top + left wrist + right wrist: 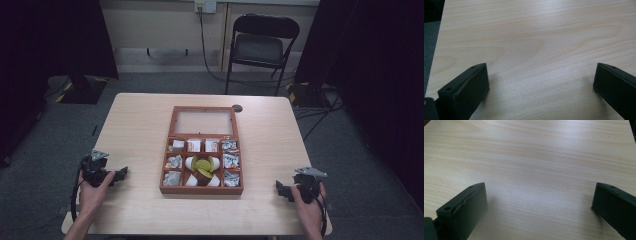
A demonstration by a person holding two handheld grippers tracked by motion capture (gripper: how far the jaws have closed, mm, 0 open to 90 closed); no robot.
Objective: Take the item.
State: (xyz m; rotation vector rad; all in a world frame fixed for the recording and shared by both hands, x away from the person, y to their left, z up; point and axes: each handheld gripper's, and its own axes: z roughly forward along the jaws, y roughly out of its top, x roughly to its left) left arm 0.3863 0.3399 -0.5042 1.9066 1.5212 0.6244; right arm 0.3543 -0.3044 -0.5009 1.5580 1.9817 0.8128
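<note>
The left gripper [121, 173] at lower left and the right gripper [280, 189] at lower right rest on the bench [140, 125], jaws spread wide, holding nothing. At frame centre sits the open wooden box [202, 189], compartments filled; any reach should probably come from above, clear of the upright lid [204, 121].

A pale wooden worktop [140, 125] stands on a grey carpet floor [165, 82]. Behind its far edge is a black folding chair [262, 45] against a light wall [160, 22]. Dark curtains [55, 35] hang at both sides. A cable [205, 50] runs down from a wall socket [205, 5].
</note>
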